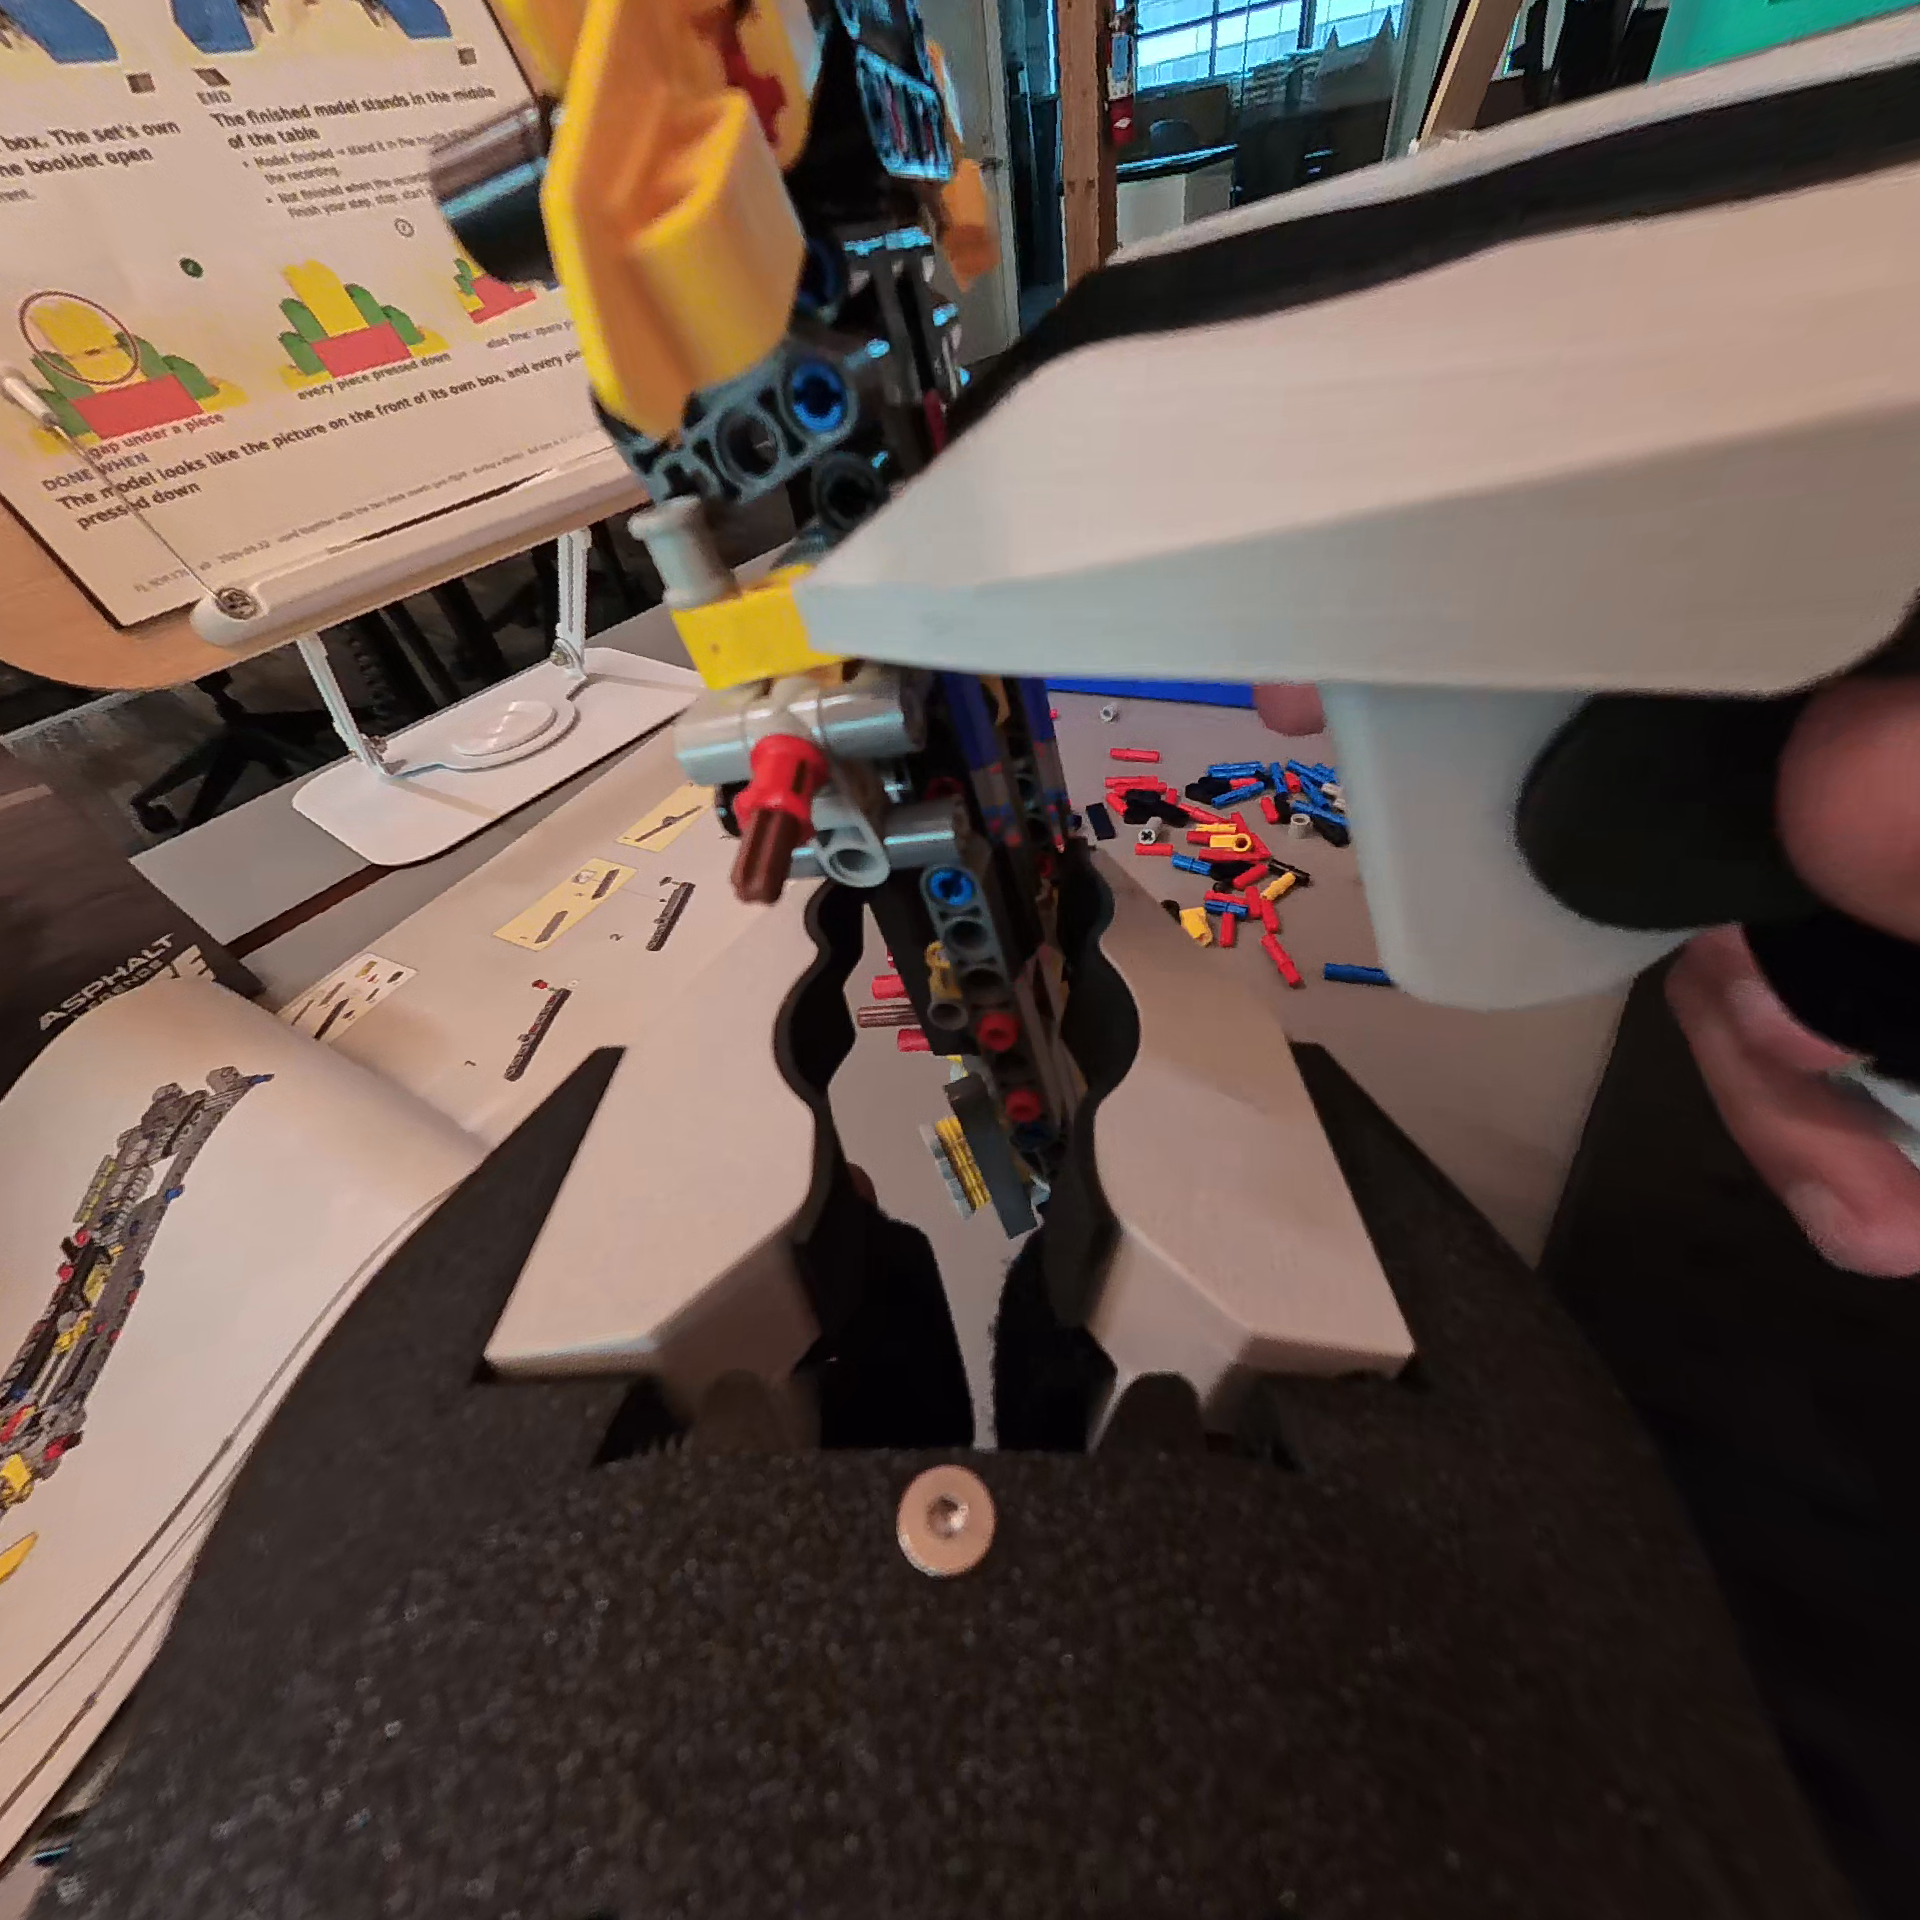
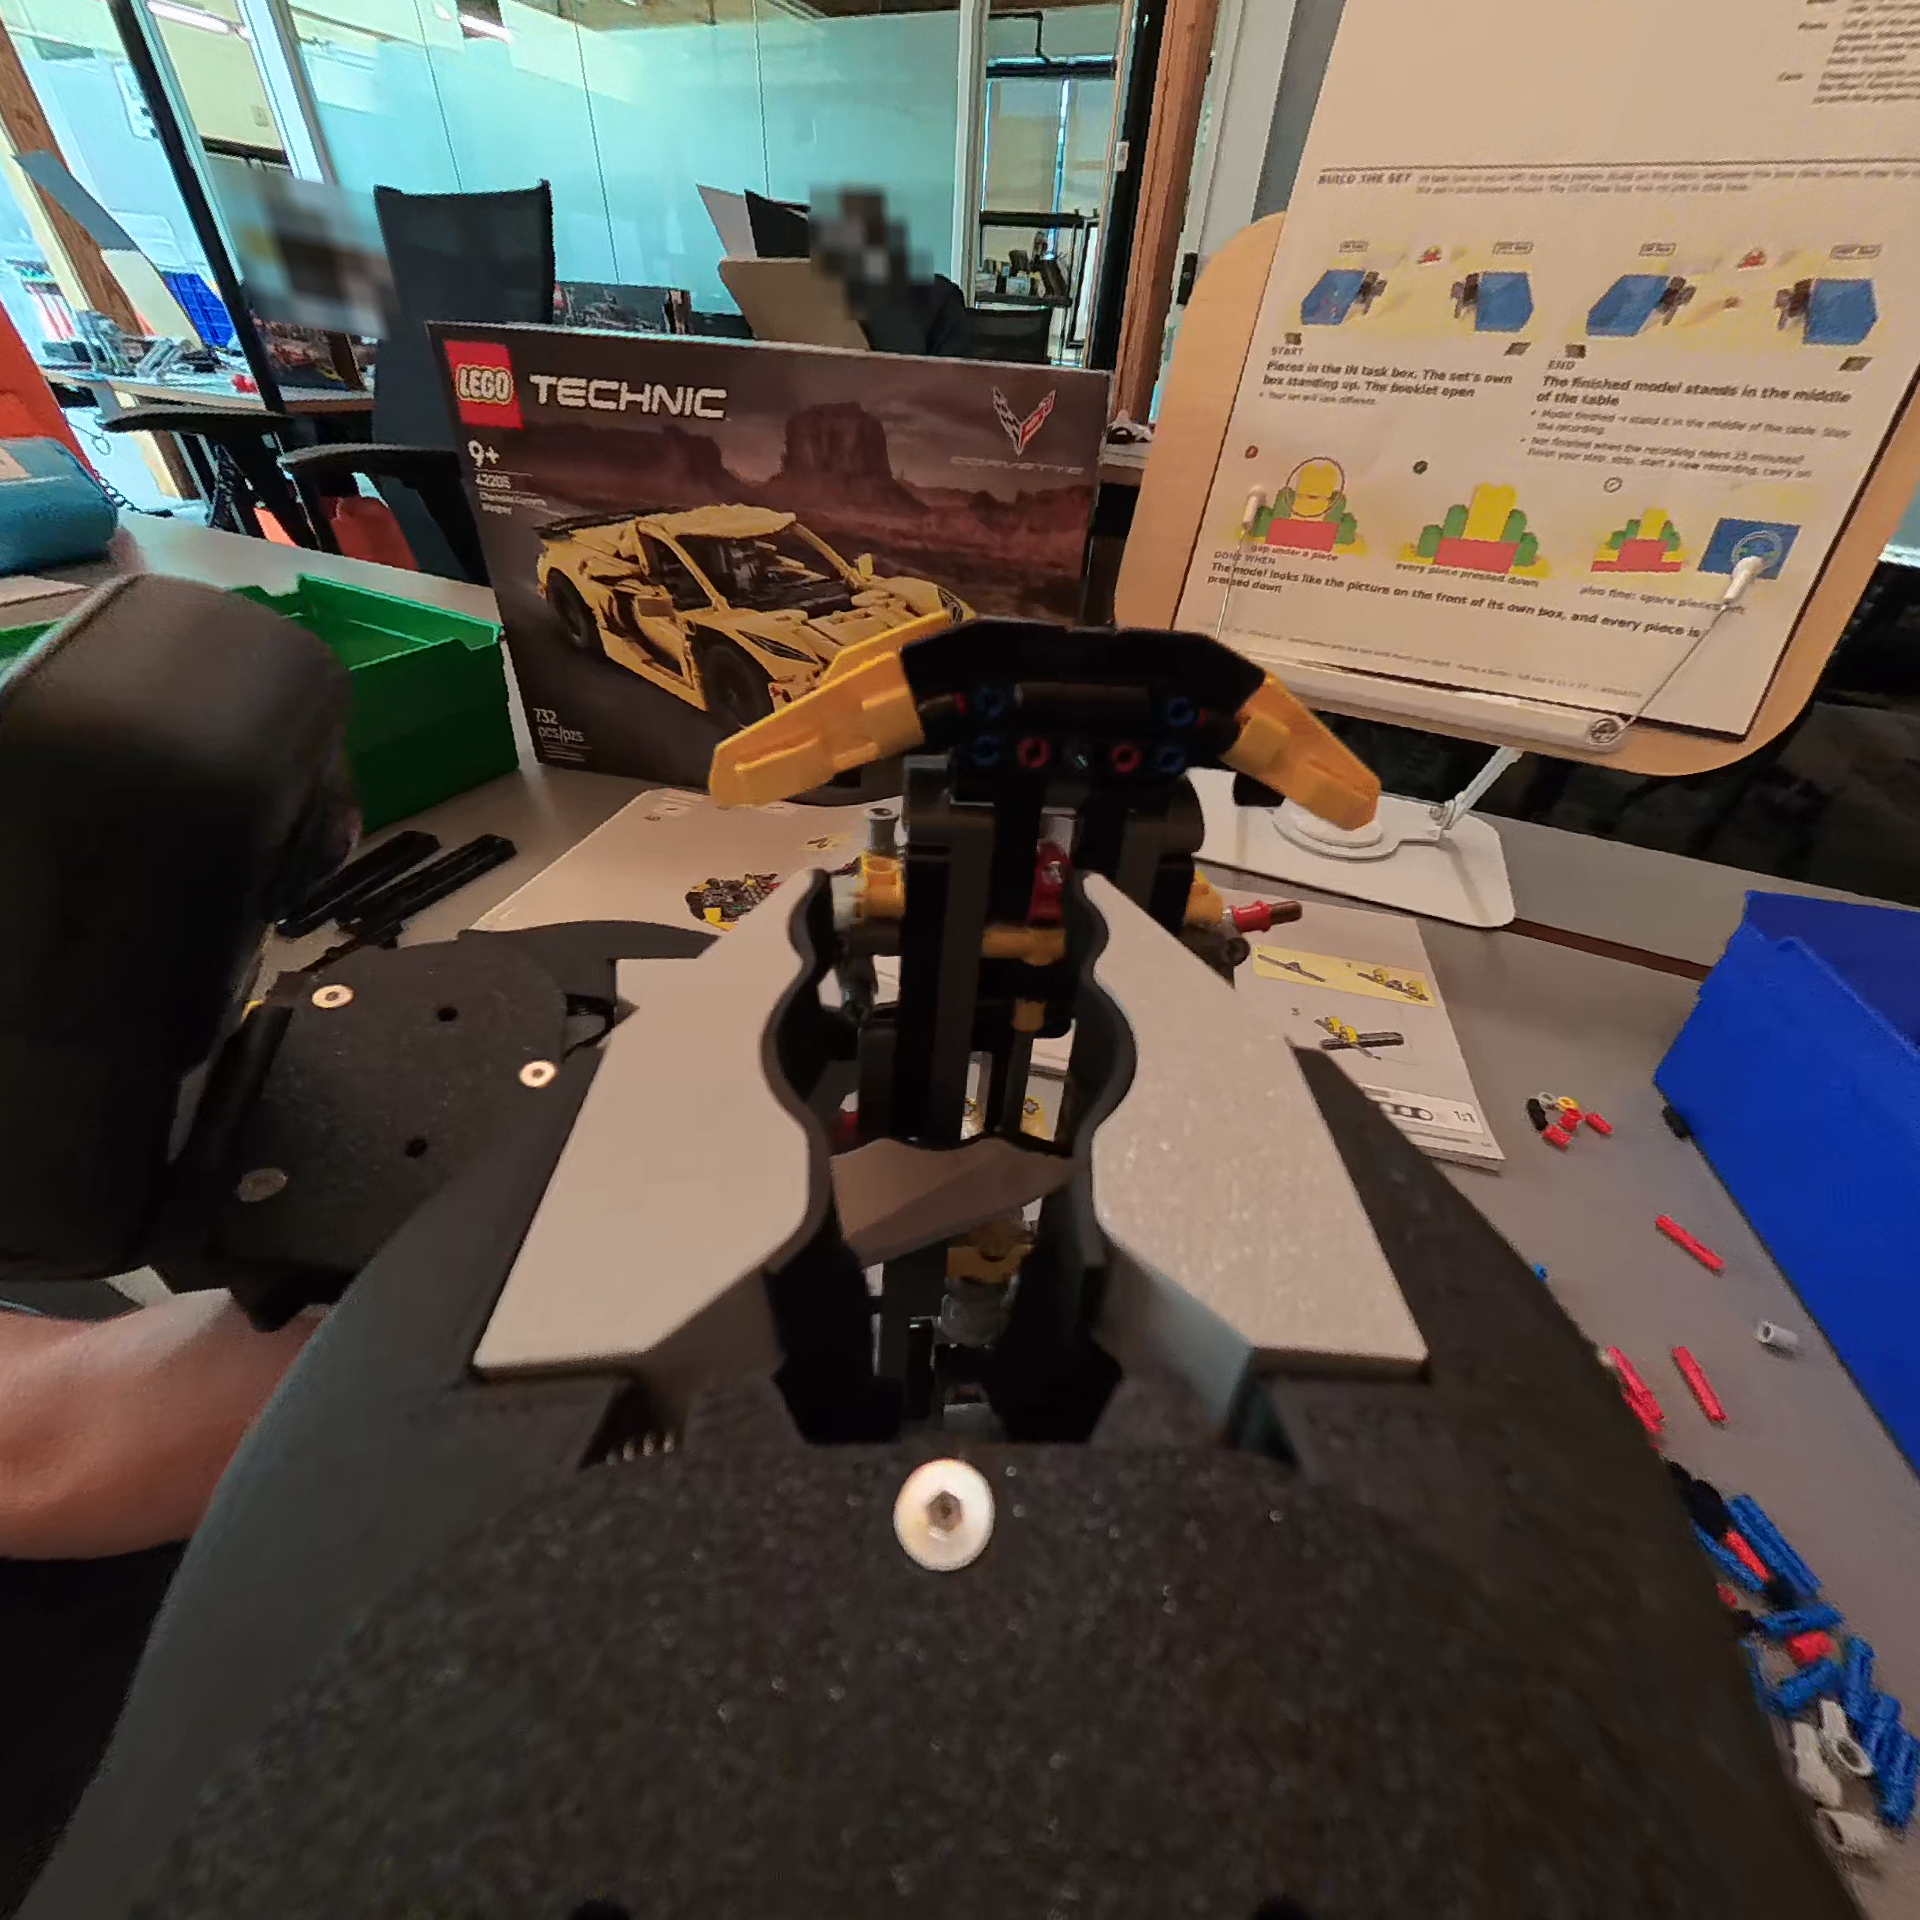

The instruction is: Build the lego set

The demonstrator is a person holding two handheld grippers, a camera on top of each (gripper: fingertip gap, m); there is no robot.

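Observation:
The partly built Lego model (image 1: 977, 997) is a long black and grey frame with yellow panels, blue and red pins and a red axle, held upright above the table. My left gripper (image 1: 961, 935) is shut on its lower part. My right gripper (image 1: 1351, 468) comes in from the upper right, its grey finger lying over the model's middle by a yellow piece. In the right wrist view my right gripper (image 2: 956, 914) is closed around the model's (image 2: 997, 852) black frame, under its yellow-winged end. The left gripper (image 2: 416, 1091) reaches in from the left, held by a person's hand.
Loose red, blue and black pins (image 1: 1236, 831) lie on the grey table, more in the right wrist view (image 2: 1808, 1662). An open booklet (image 1: 208, 1195) lies at left. A guide sheet on a stand (image 2: 1507, 436), the set's box (image 2: 779, 520), a green tray (image 2: 416, 675), a blue bin (image 2: 1818, 1091) and black beams (image 2: 405, 883) surround the work area. The tips of one gripper are about 8 cm away from the tips of the other.

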